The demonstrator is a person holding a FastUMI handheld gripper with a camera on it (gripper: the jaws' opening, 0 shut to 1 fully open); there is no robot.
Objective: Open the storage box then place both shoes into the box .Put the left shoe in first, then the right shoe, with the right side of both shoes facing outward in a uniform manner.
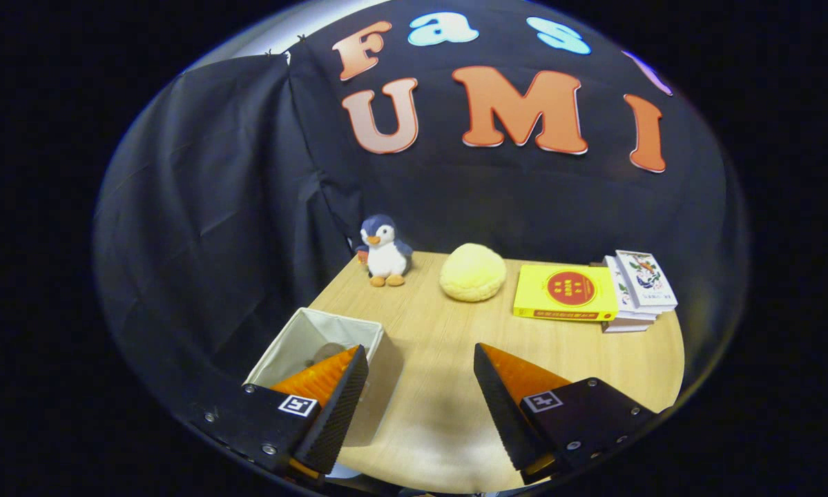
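The gripper (420, 355) is seen with its two fingers spread wide apart, and nothing is held between them; only bare wooden table (455, 331) lies in the gap. The storage box (296, 342), a pale fabric-lined container with an open top, is found at the near left corner of the table, directly behind the left finger (334, 400), by which its near wall is partly covered. Whether the finger touches the box cannot be told. A small dark shape is glimpsed inside the box just above the fingertip, but what it is cannot be made out. The right finger (507, 404) is held over open tabletop, well apart from the box. Beyond the fingers, along the far edge of the table, a plush penguin (384, 252) is stood upright at the back left, and a round yellow cushion (473, 272) is set just to its right. Further right, a yellow book (567, 292) is laid flat, and beside it, touching or nearly so, a small stack of books (638, 290) is placed. A black cloth wall (213, 207) is hung behind and to the left of the table.
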